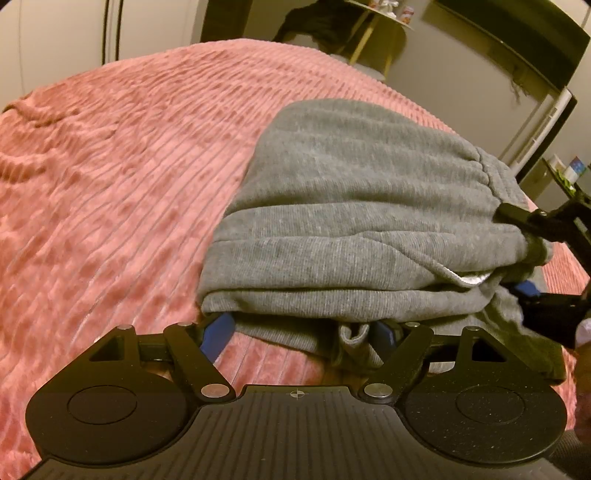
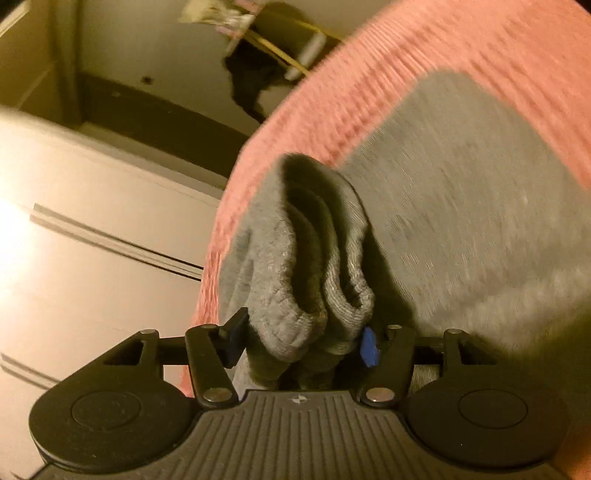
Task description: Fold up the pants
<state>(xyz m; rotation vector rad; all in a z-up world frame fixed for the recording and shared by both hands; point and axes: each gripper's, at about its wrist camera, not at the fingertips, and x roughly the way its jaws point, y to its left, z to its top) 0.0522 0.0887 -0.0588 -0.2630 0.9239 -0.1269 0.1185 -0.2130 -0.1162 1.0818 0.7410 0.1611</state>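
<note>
No text, label, brand or number can be read in either view. The small items on the far shelf (image 1: 384, 9) are too blurred to make out any print.

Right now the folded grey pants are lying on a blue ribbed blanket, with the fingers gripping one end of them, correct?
Not quite: the blanket is pink, not blue, as the left wrist view shows. The folded grey pants do lie on it, gripped at one end.

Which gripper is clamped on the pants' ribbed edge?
The right gripper: its pads pinch a bunched ribbed edge of the grey sweatpants. The left gripper stands wide at the folded stack's near edge.
</note>
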